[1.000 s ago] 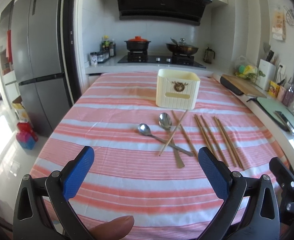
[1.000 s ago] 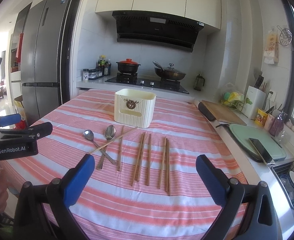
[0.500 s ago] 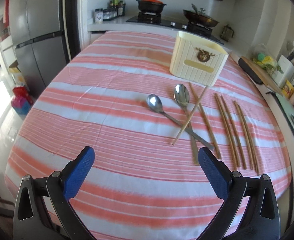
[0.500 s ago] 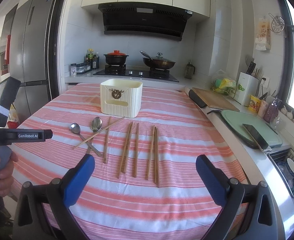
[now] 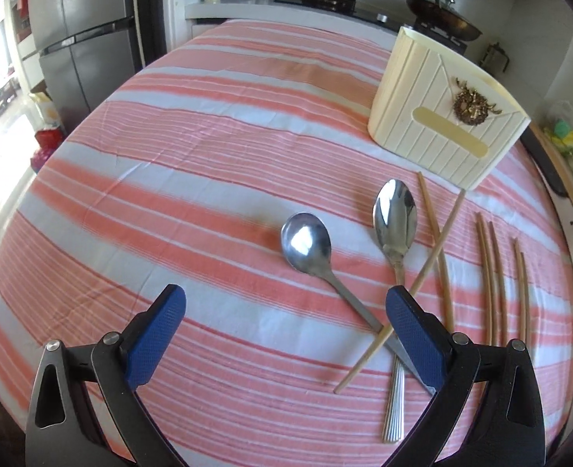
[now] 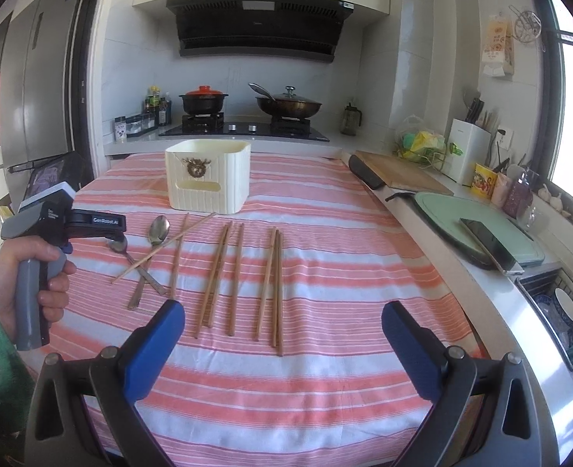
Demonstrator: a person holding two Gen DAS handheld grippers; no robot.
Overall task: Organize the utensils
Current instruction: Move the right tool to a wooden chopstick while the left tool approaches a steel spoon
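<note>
Two steel spoons lie on the striped cloth: a round one [image 5: 307,243] and a pointed one [image 5: 395,214], their handles crossing under a slanted chopstick [image 5: 414,294]. Several more chopsticks [image 6: 239,272] lie in pairs to the right. A cream utensil holder [image 5: 445,116] stands behind them, also in the right wrist view [image 6: 208,179]. My left gripper [image 5: 286,338] is open and empty, low over the spoons' handles; it also shows in the right wrist view [image 6: 68,229]. My right gripper [image 6: 282,342] is open and empty, near the front edge in front of the chopsticks.
A counter runs along the right with a cutting board [image 6: 399,171], a green tray [image 6: 477,225] holding a phone [image 6: 488,245], and a sink [image 6: 558,303]. A stove with pots [image 6: 247,116] stands behind the table. A fridge [image 5: 80,39] stands at the left.
My left gripper has moved forward and down toward the spoons, which now look much larger. My right gripper has shifted only slightly. Both stay open.
</note>
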